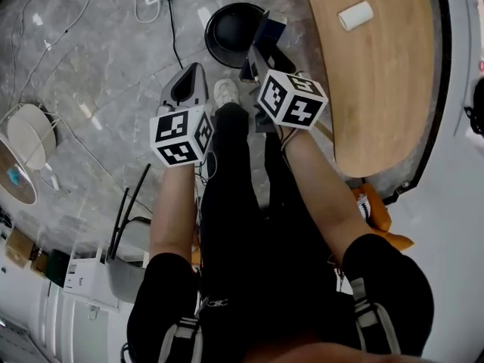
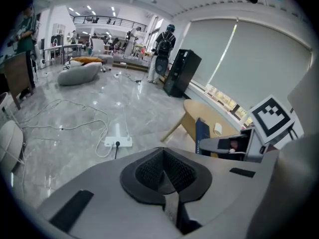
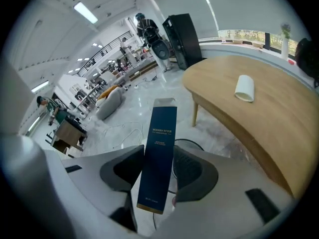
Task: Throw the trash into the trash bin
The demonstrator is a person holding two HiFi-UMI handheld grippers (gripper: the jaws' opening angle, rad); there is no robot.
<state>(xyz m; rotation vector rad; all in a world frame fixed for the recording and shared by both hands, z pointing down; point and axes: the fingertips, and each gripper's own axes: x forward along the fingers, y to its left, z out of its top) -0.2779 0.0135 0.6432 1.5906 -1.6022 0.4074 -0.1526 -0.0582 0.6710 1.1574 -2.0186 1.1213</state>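
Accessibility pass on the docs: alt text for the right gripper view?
The right gripper clamps a tall dark blue box upright between its jaws. Beyond it stands a curved wooden table with a white cup lying on its side.

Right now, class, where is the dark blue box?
The dark blue box stands clamped in the right tool; in the head view it hangs at the right edge of the black bin, left of the wooden table.
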